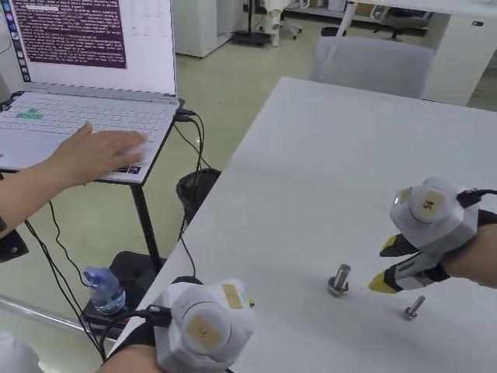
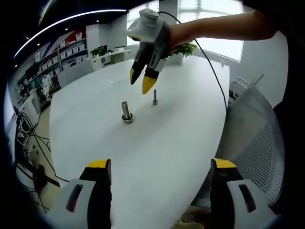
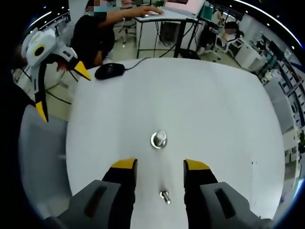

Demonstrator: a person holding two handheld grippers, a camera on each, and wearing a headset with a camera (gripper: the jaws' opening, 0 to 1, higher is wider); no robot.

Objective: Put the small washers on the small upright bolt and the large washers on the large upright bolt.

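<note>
The large upright bolt (image 1: 339, 280) stands head-down on the white table (image 1: 326, 155), near the edge closest to the person. Its base looks wider than its shank, but whether that is the bolt's head or a washer I cannot tell. The small upright bolt (image 1: 414, 308) stands near it, to the right in the head view and apart from the large one. The right gripper (image 1: 384, 264) hovers over the table between and a little beyond the two bolts, with its yellow-tipped jaws parted and nothing held. In the right gripper view the small bolt (image 3: 165, 196) shows low between those jaws, untouched by them, and the large bolt (image 3: 158, 139) stands just ahead of the tips. The left gripper (image 2: 161, 164) is at the near table edge, well apart from both bolts, with its jaws spread wide and holding nothing. In the left gripper view the large bolt (image 2: 126, 112) stands ahead on the bare tabletop. A black computer mouse (image 3: 109, 70) lies on the table by the left gripper. Off the table to the left, a laptop (image 1: 85, 116) sits open on a stand with a hand (image 1: 97, 153) resting on its keyboard. Below it on the floor are a water bottle (image 1: 103, 289) and a dark waste bin (image 1: 198, 190), and a grey chair (image 1: 373, 66) stands at the table's far side.
</note>
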